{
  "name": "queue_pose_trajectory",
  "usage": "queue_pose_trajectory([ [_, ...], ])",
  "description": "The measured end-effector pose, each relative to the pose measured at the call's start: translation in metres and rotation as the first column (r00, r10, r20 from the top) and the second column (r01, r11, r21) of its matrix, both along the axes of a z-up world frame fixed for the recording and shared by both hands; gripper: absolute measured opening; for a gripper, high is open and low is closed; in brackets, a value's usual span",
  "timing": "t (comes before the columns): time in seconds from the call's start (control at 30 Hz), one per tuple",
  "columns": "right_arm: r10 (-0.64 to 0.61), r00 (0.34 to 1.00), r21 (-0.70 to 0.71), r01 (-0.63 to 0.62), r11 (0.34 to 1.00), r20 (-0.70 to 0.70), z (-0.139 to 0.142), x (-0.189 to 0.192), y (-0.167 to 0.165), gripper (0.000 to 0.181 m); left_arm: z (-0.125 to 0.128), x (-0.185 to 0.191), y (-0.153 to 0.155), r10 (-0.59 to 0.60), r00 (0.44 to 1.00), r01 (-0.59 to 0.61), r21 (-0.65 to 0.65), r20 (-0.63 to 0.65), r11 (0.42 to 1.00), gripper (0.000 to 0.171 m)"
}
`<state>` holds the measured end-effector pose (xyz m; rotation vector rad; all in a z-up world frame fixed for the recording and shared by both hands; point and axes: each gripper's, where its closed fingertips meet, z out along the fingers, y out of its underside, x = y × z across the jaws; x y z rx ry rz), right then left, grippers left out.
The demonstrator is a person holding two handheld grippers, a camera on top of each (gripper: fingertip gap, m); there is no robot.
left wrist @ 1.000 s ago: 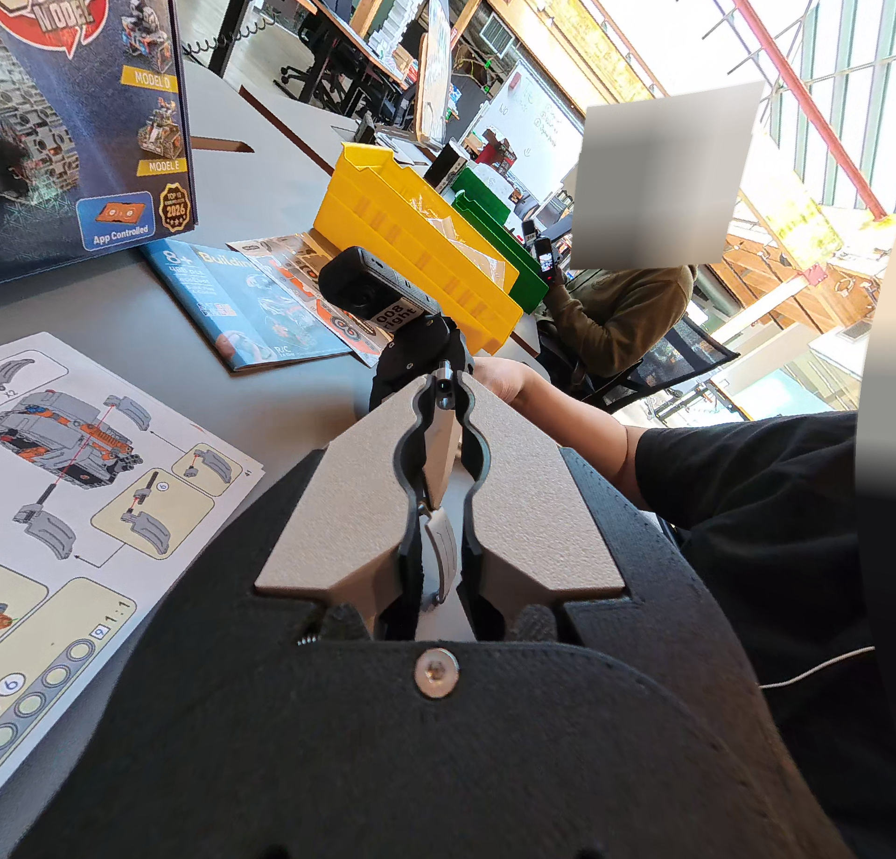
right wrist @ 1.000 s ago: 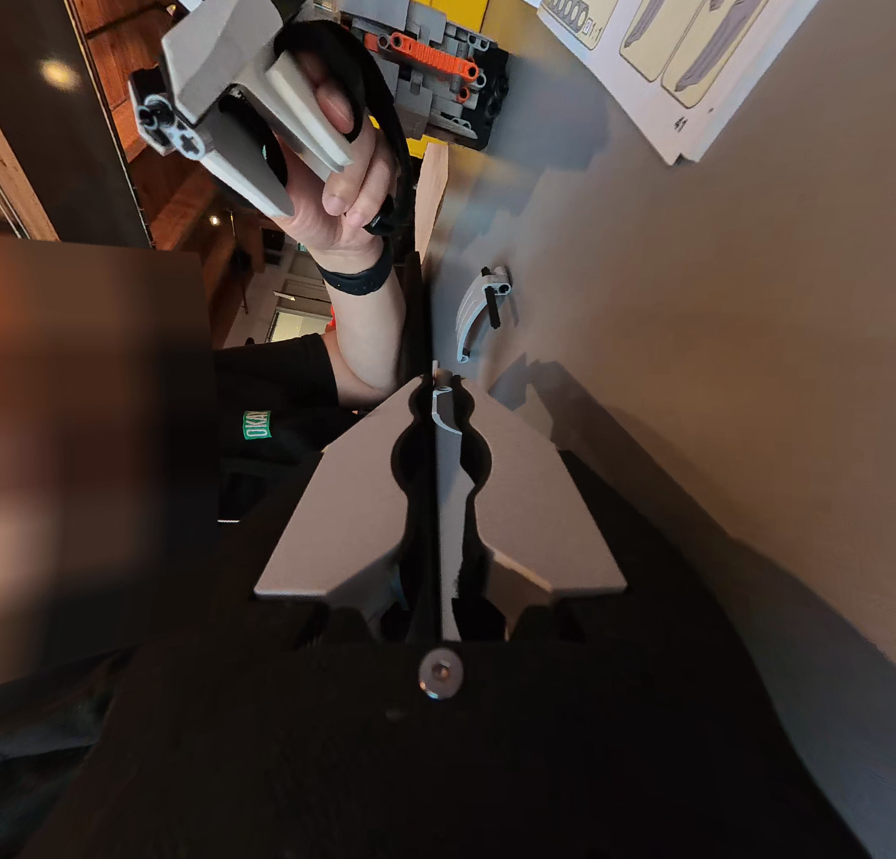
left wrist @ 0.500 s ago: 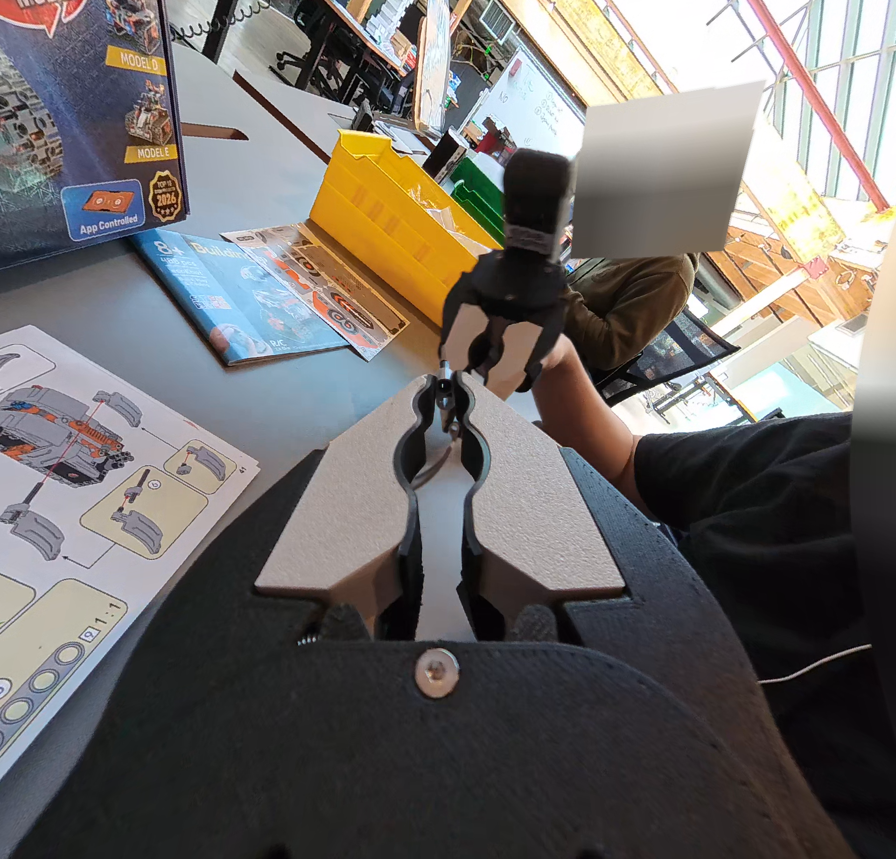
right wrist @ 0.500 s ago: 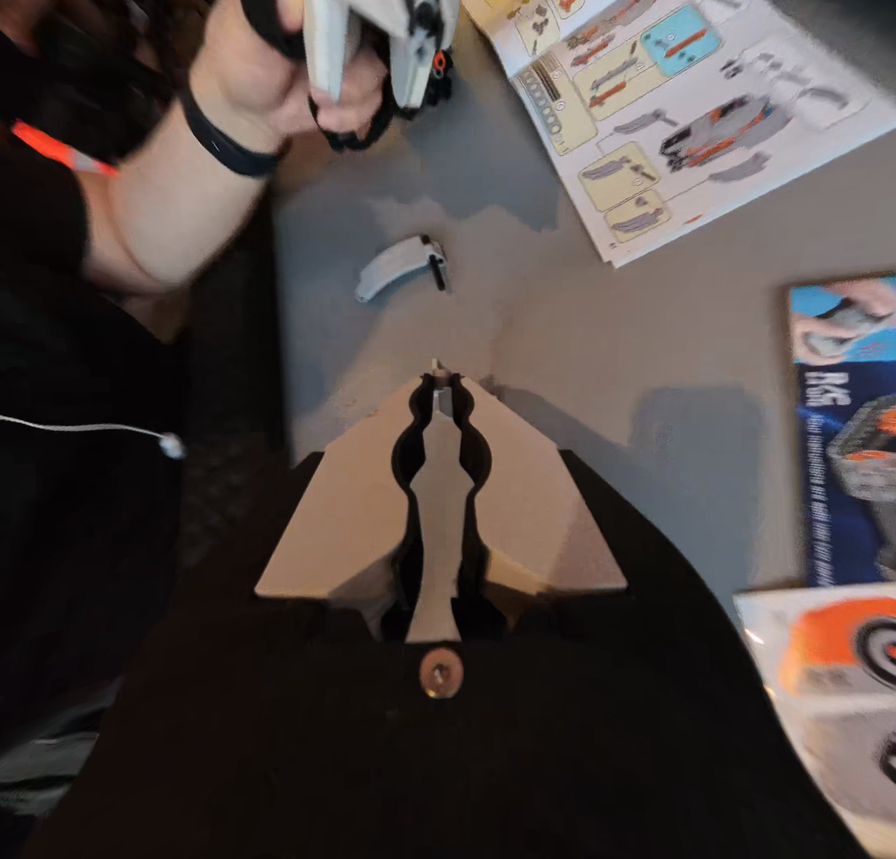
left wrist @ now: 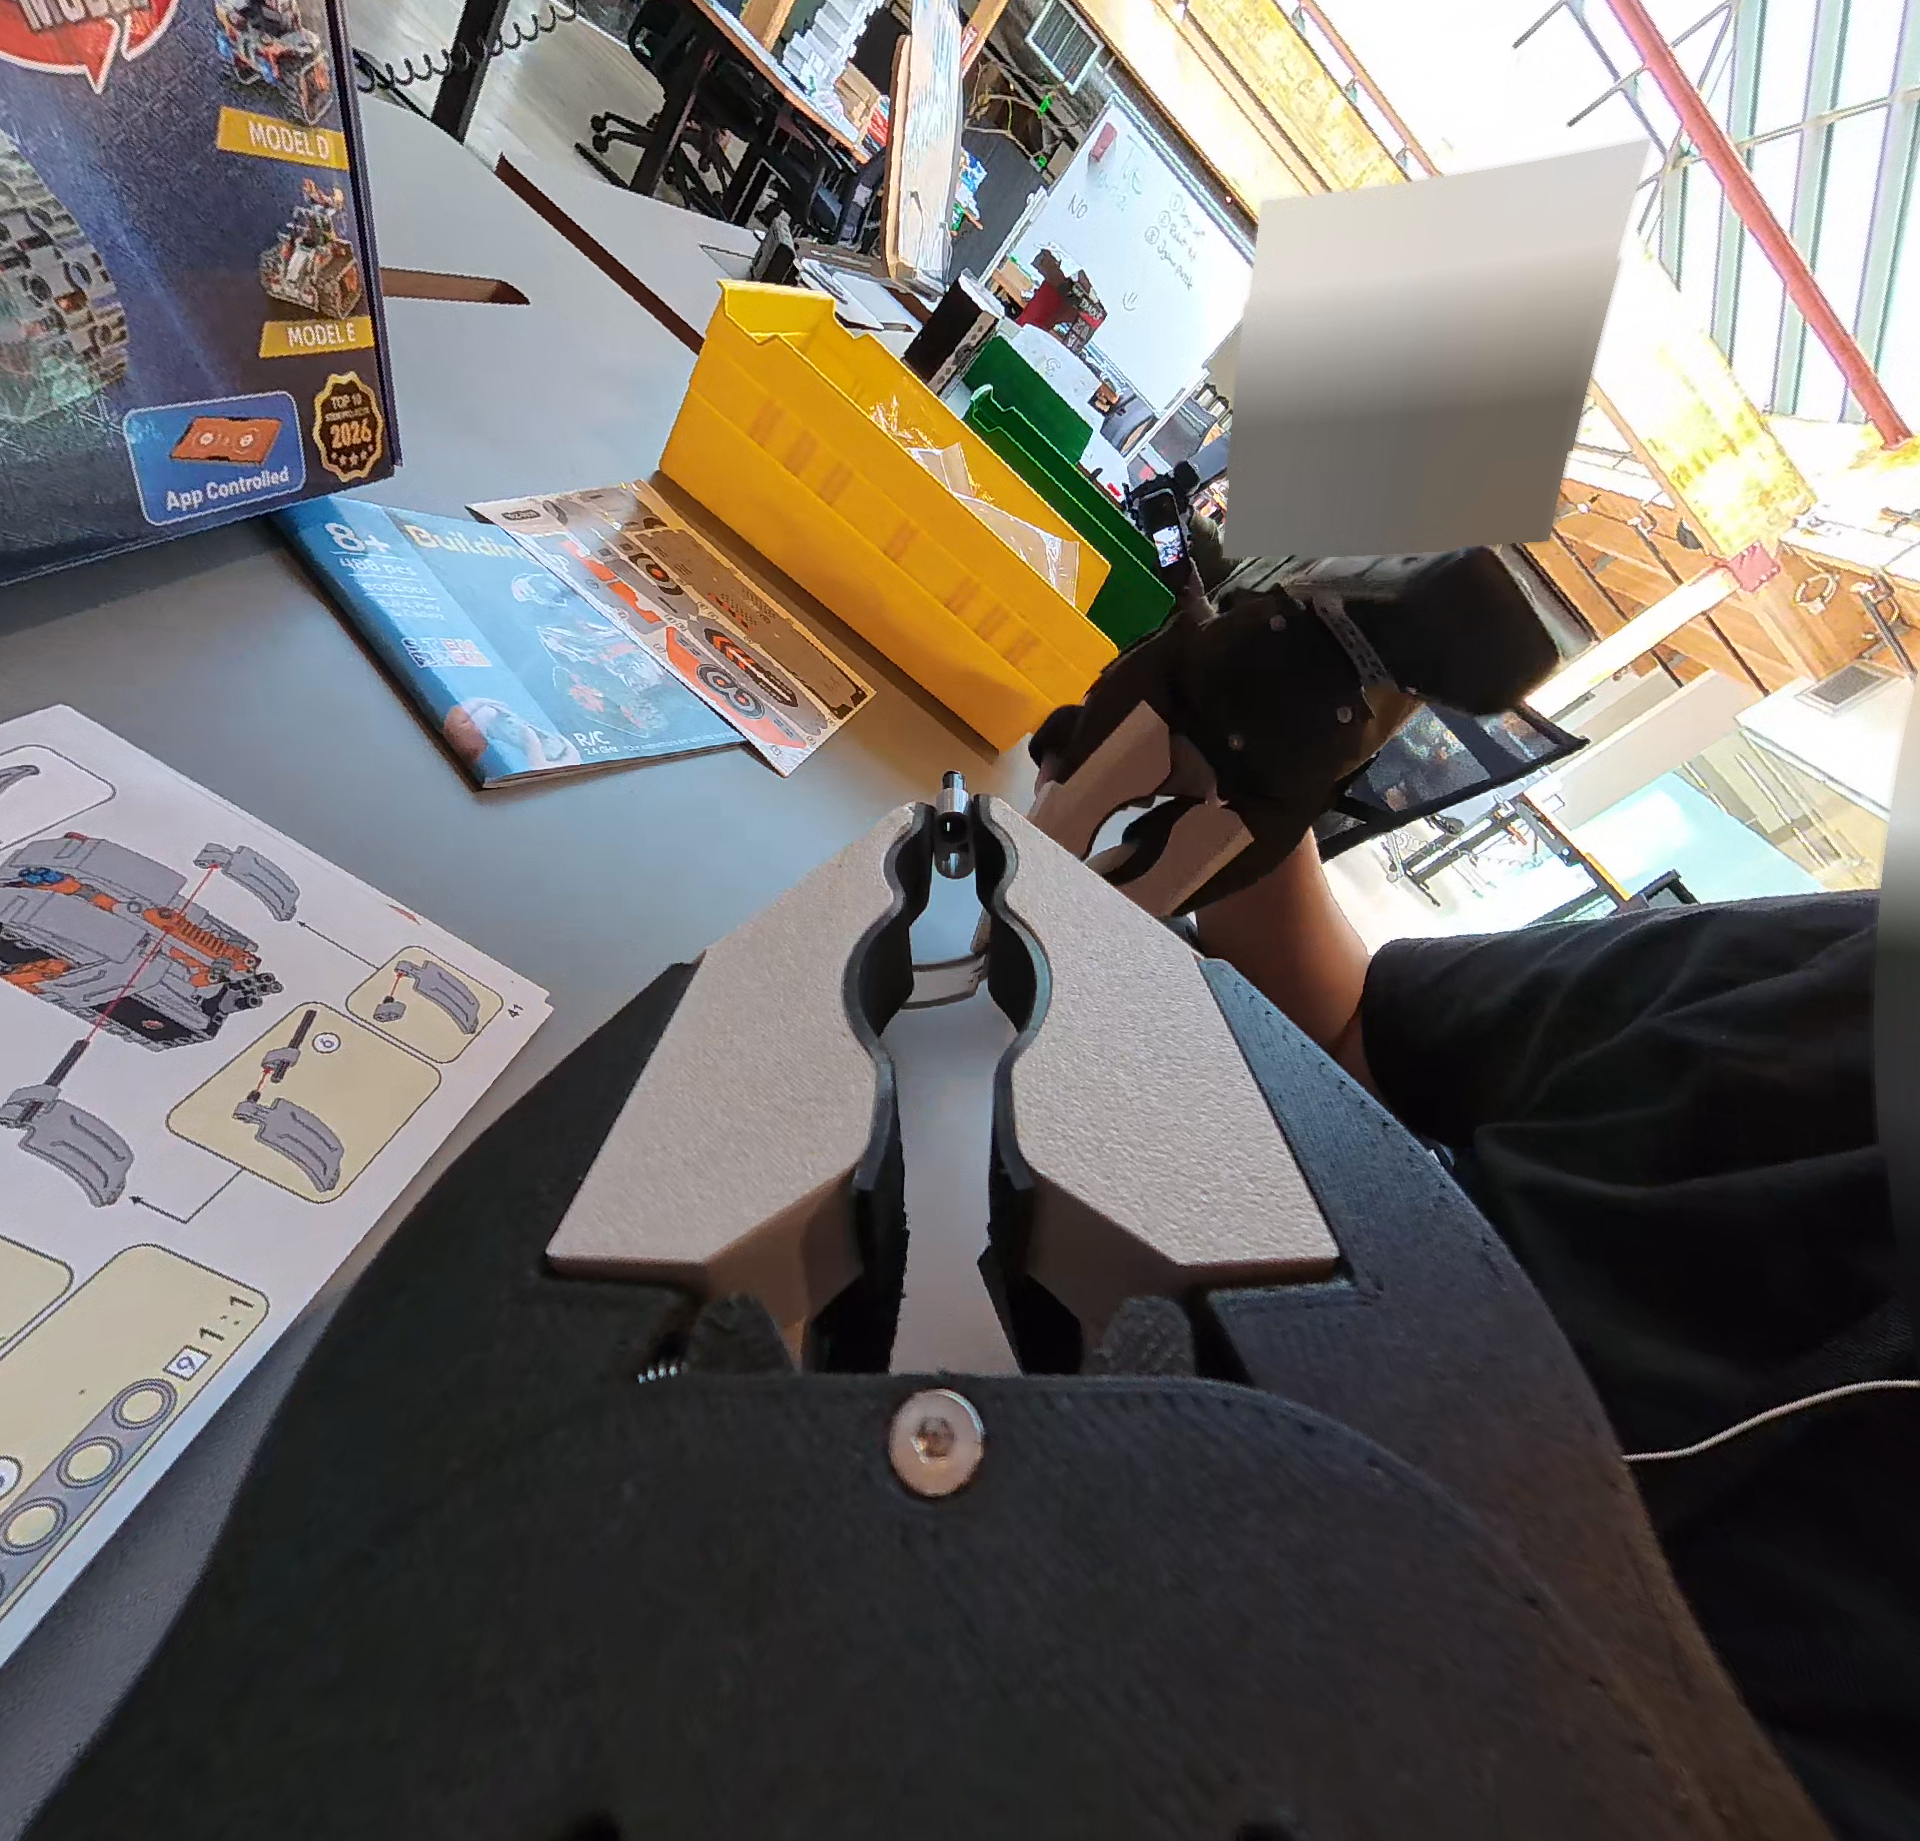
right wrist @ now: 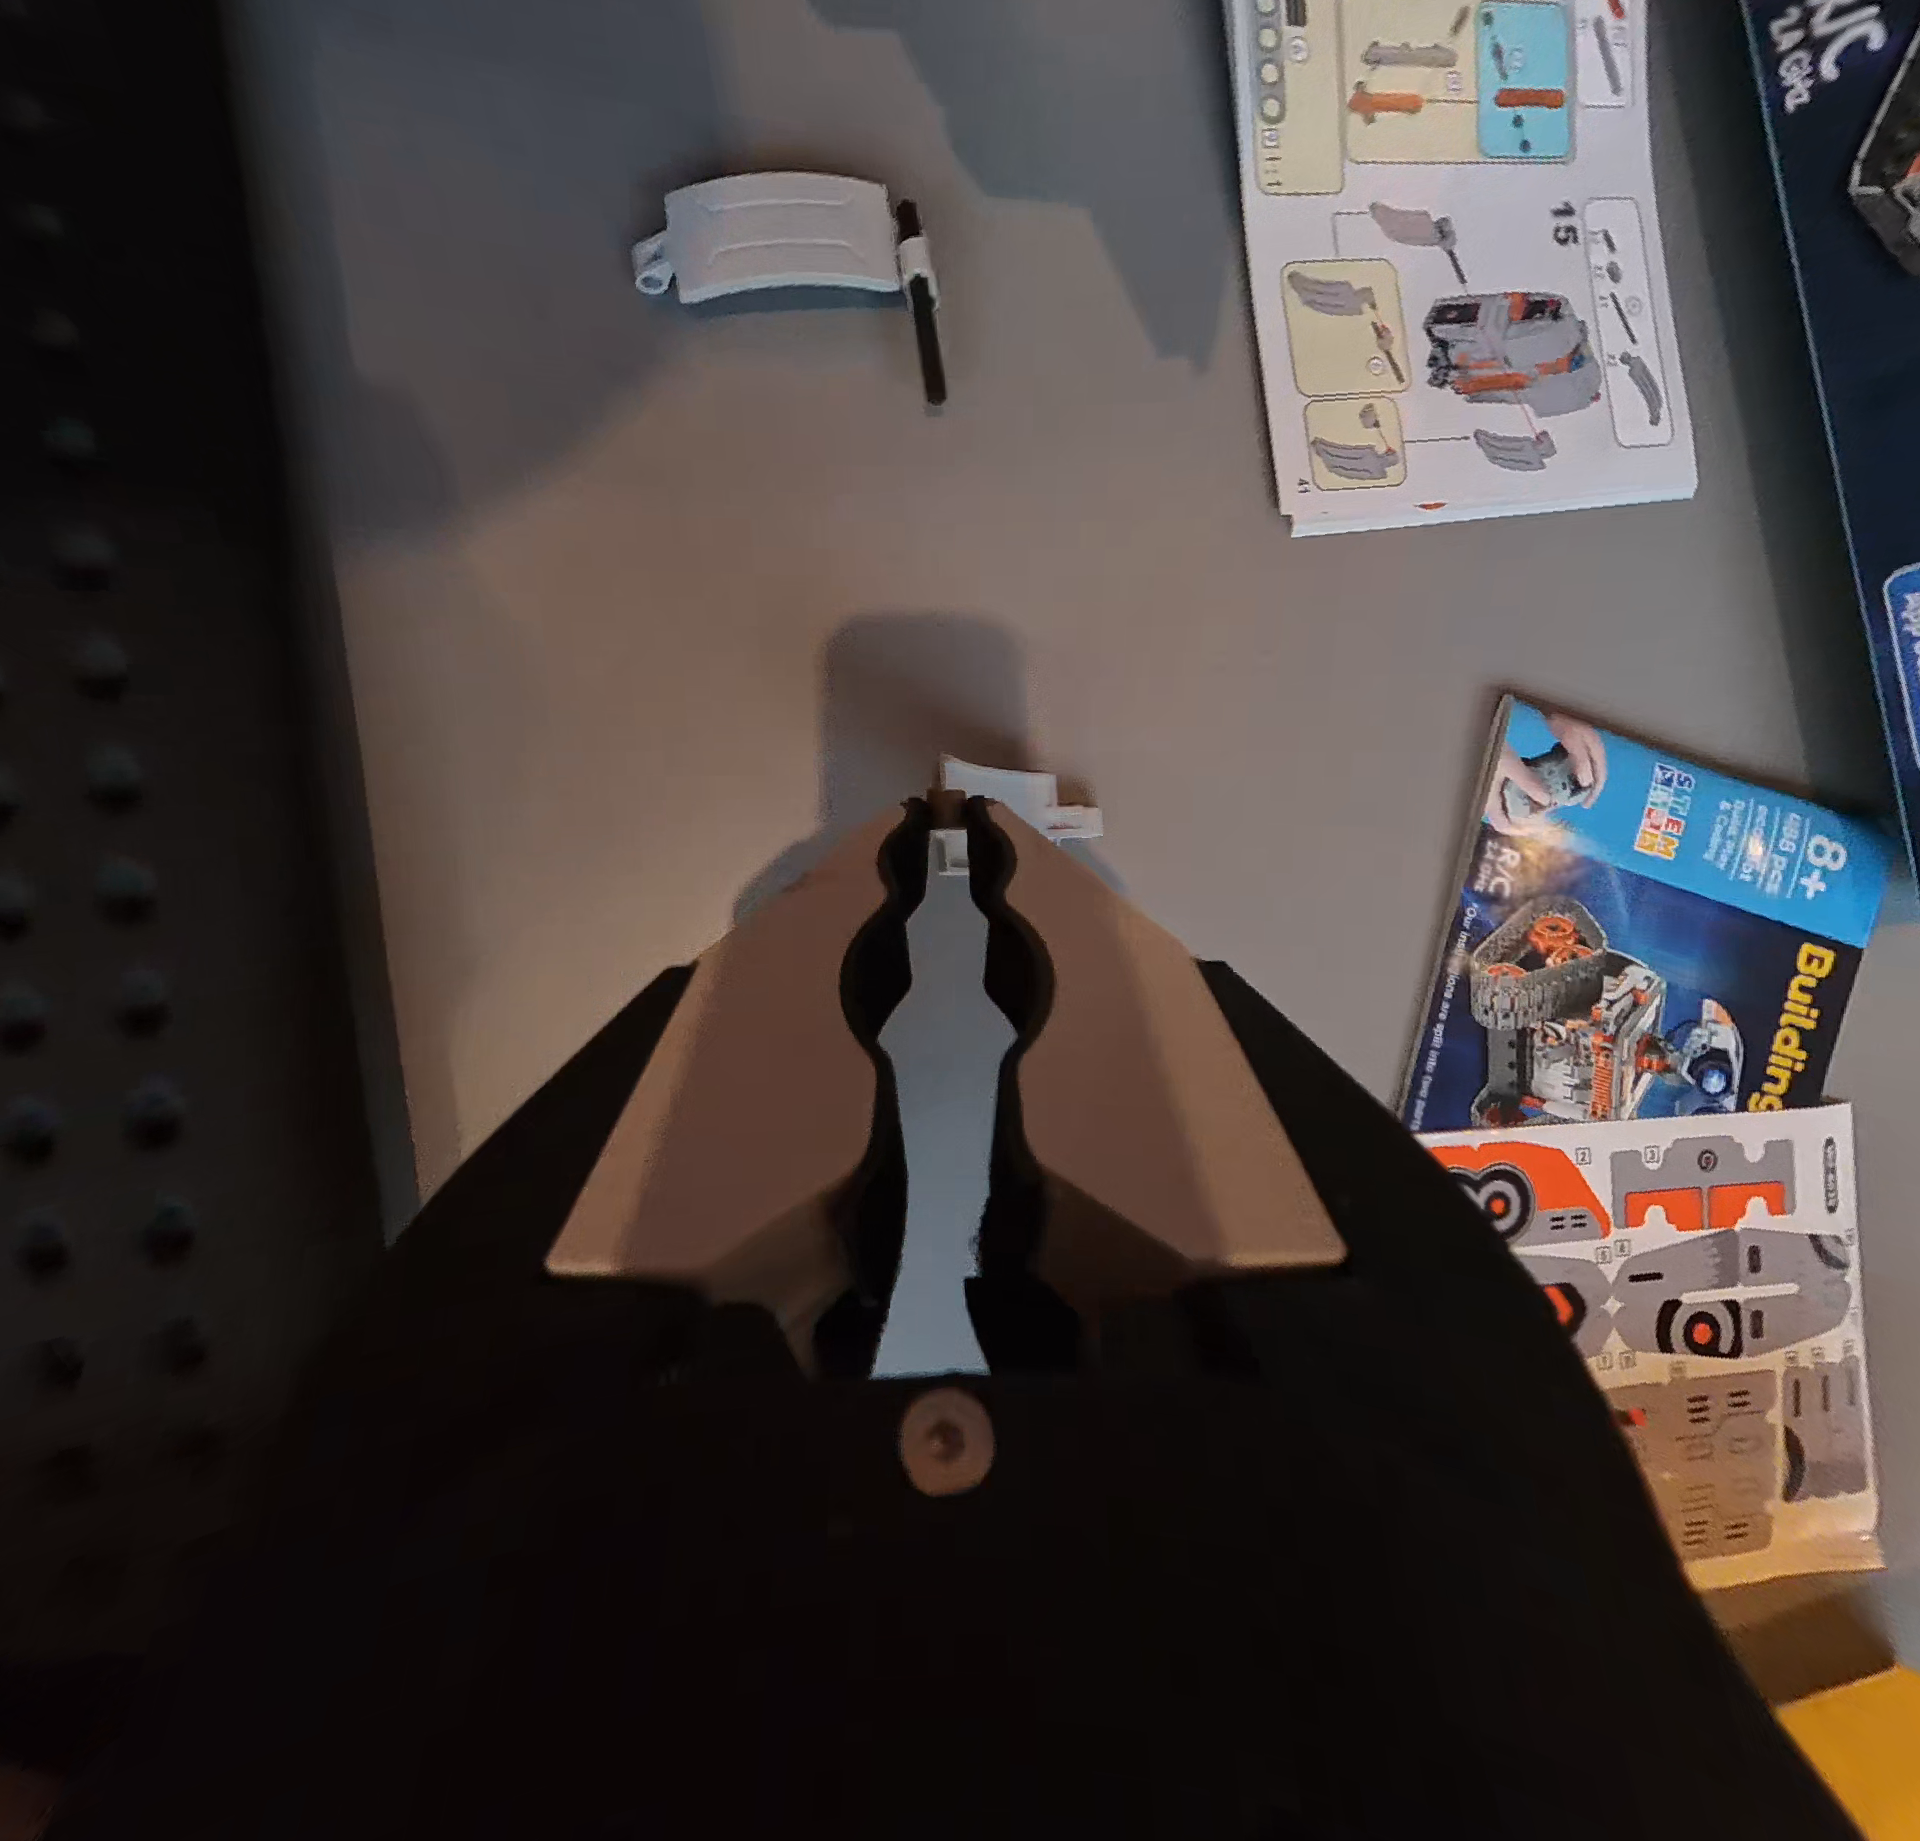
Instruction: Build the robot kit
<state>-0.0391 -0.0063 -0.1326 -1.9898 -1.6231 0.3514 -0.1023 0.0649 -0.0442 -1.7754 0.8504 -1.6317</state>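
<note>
Left gripper (left wrist: 948,856): its 2 sand-textured grey fingers are pinched together on a small dark pin (left wrist: 952,799), a short cylinder with a metallic-looking tip that stands just clear of the fingertips; a thin pale curved edge shows lower in the gap, and what it belongs to cannot be told. Right gripper (right wrist: 948,815): clenched, nose-down over the table, on a pale grey plastic piece (right wrist: 1023,799) whose squared, notched end juts out to one side of the tips. Seen from the left wrist view, the right gripper (left wrist: 1153,835) hangs just beyond and beside the left one, apart from it. On the matte grey table (right wrist: 623,565), well ahead of the right gripper, lies a curved grey panel (right wrist: 779,238), smooth and ribbed with 2 shallow grooves, with a black axle (right wrist: 925,337) run through a lug at one end. Farther out lie an open instruction booklet (right wrist: 1455,233) of glossy white paper, a blue booklet (right wrist: 1662,939) and a sticker sheet (right wrist: 1714,1324) printed in grey and orange, its corner overlapping the blue booklet. A dark printed box (left wrist: 187,233) stands upright at the table's far side; a yellow bin (left wrist: 883,503) of hard moulded plastic, holding clear film bags, sits touching a green bin (left wrist: 1049,461) behind it.
</note>
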Motion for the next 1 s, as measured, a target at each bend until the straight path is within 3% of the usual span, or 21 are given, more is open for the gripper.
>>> queue_pose_trajectory([
  [0.2,0.091,0.99,0.117,-0.103,0.988,0.105,-0.011,0.0,-0.001,0.006,0.0,0.0,0.0,0.0,1.0,0.0,0.001,-0.002,1.0,0.004],
  [0.8,0.115,0.989,0.115,-0.125,0.985,0.089,-0.019,-0.005,0.002,0.006,0.002,-0.001,0.0,0.002,1.0,-0.002,0.005,-0.002,1.0,0.004],
  [0.9,0.129,0.992,0.095,-0.129,0.987,0.015,-0.011,-0.012,-0.002,0.006,0.002,-0.001,-0.001,0.001,1.0,-0.001,0.004,-0.002,1.0,0.005],
  [1.0,0.089,0.983,-0.054,-0.099,0.994,-0.163,0.004,-0.019,-0.009,0.006,0.002,-0.001,-0.002,-0.003,1.0,0.003,0.004,-0.004,1.0,0.005],
])
